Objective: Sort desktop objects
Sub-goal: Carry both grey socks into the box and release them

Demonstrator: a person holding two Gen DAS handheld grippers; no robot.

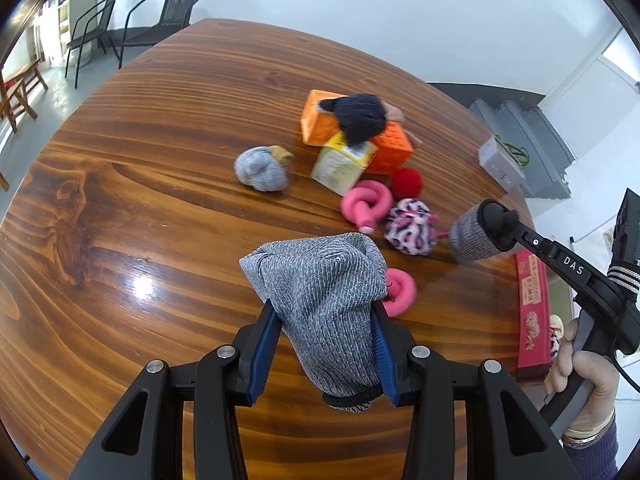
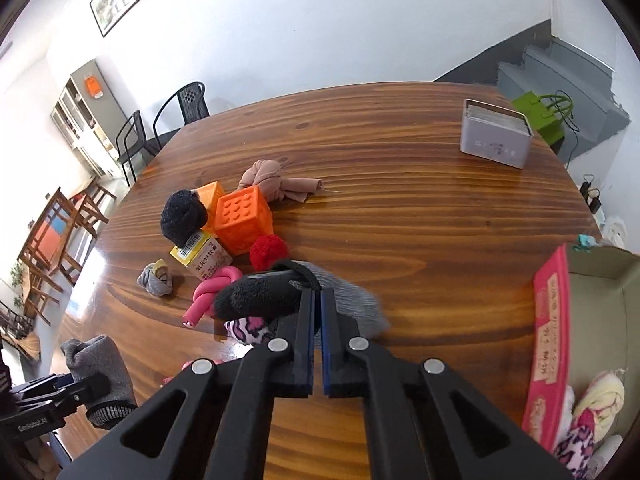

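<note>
Left wrist: left gripper [image 1: 326, 344] clamps grey sock [image 1: 328, 292]; right gripper [image 2: 317, 300] pinches second sock [image 2: 352, 300].

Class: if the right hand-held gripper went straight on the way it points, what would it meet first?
Probably the red ball, just beyond the grey sock that the right hand-held gripper holds; depth is unclear.
</note>
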